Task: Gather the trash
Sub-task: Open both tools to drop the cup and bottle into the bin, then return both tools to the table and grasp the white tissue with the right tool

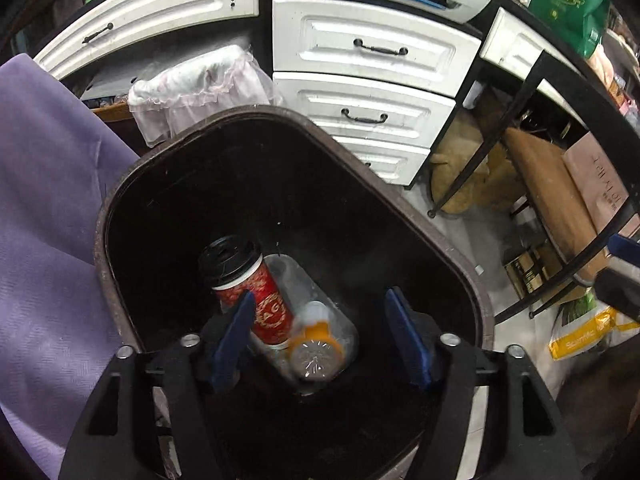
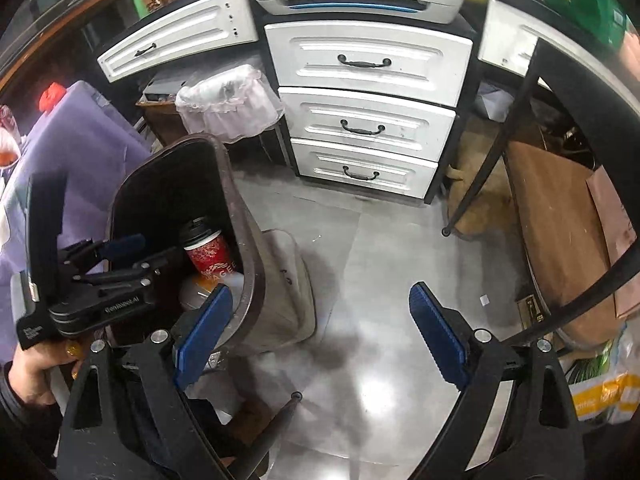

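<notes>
Over the bin, the left gripper is hanging open above a dropped bottle: light, slick, crushable, best gripped mid-body. Right gripper is gaping, empty.

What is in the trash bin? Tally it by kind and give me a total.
Cups: 1, the red cup
Plastic bottles: 2, the large clear bottle and the orange-banded bottle
Total: 3 in view
</notes>
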A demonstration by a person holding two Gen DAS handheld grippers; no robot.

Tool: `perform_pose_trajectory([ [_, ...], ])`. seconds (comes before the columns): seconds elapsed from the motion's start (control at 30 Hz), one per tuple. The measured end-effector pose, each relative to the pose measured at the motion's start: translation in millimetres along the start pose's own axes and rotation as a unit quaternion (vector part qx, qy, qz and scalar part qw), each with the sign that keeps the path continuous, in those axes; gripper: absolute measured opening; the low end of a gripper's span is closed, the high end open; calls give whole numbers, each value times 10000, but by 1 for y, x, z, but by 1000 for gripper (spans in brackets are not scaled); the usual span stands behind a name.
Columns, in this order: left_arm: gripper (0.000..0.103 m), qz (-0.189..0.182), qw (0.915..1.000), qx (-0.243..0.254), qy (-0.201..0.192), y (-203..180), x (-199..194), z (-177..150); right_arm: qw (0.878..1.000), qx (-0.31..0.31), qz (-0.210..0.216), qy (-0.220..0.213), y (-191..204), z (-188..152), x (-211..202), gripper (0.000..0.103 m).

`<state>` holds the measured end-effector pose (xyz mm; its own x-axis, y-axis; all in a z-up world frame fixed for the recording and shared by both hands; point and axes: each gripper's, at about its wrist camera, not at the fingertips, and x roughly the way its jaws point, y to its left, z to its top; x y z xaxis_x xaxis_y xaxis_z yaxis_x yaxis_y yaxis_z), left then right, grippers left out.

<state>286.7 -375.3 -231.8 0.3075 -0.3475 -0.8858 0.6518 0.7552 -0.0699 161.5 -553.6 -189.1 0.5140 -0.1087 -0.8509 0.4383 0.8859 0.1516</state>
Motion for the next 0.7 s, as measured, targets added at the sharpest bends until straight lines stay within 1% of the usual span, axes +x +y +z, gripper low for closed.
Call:
perform_pose_trajectory([
  [0.17,75,25,10000,38,-31,-2,-4,-2,9999,100,30,-134,1,3,-1,89],
  [0.33,80,64,9990,71,-427,-3,-37,-6,9992,110,-31,-395,8,12,-10,89],
  [0.47,81,100,9968,131,-778,0,-75,-10,9975,76,100,-701,22,22,-23,89],
  [0.53,85,156,9951,146,-968,3,-99,-12,9953,-15,261,-934,36,27,-35,89],
  [0.67,90,195,9898,78,-1408,14,-145,-22,9904,-386,580,-1196,68,40,-51,89],
  [0.7,91,214,9881,55,-1523,18,-157,-24,9876,-558,685,-1302,83,44,-57,89],
])
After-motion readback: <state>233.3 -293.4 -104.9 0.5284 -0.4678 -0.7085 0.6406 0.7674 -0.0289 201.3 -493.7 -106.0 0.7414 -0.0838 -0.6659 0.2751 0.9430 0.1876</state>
